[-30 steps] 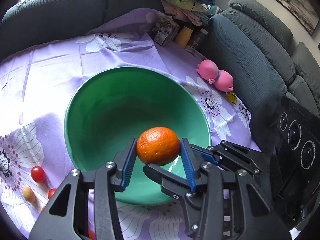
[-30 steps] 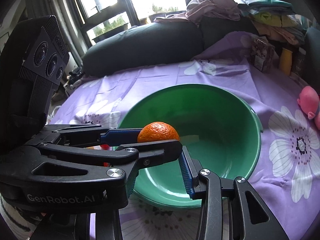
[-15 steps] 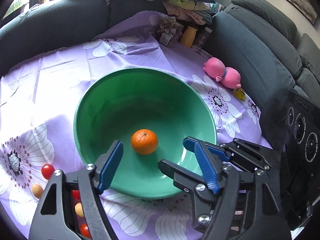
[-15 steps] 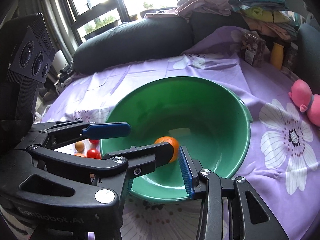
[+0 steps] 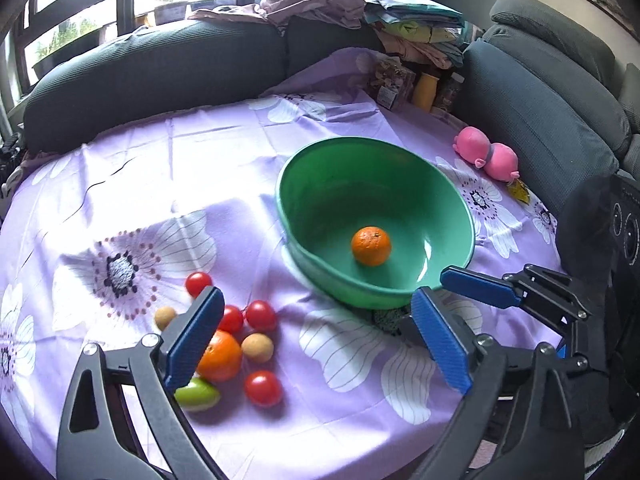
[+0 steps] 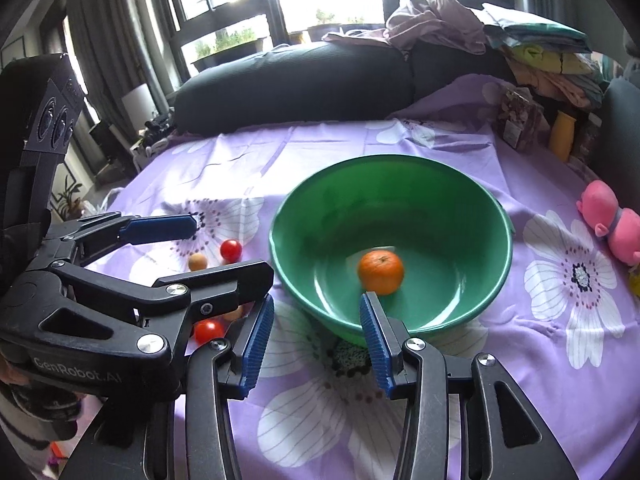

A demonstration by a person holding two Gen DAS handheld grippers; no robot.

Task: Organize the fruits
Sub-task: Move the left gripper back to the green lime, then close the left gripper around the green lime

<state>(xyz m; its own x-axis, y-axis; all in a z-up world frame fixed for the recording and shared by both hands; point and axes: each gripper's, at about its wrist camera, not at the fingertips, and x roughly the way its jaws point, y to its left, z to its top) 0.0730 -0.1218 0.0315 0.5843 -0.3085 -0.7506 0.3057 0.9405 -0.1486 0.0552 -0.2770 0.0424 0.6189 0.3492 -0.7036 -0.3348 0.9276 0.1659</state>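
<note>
A green bowl (image 5: 320, 168) stands on the purple flowered tablecloth and holds one orange mandarin (image 5: 371, 246); both show in the right wrist view too, bowl (image 6: 460, 176) and mandarin (image 6: 380, 272). Left of the bowl lies a cluster of fruit: a second mandarin (image 5: 222, 356), several red cherry tomatoes (image 5: 261, 315), small tan round fruits (image 5: 257, 347) and a green fruit (image 5: 199, 397). My left gripper (image 5: 320, 344) is open and empty, above the cloth between cluster and bowl. My right gripper (image 6: 316, 340) is open and empty at the bowl's near rim.
A pink plush toy (image 5: 486, 156) lies right of the bowl near the dark sofa (image 5: 540, 120). Jars and a yellow bottle (image 5: 424, 88) stand at the table's far corner under a pile of clothes (image 5: 400, 12). The table edge runs close below both grippers.
My left gripper opened and dropped the mandarin into the bowl, then pulled back and to the left, so the fruit cluster came into view. The right gripper also drew back from the bowl.
</note>
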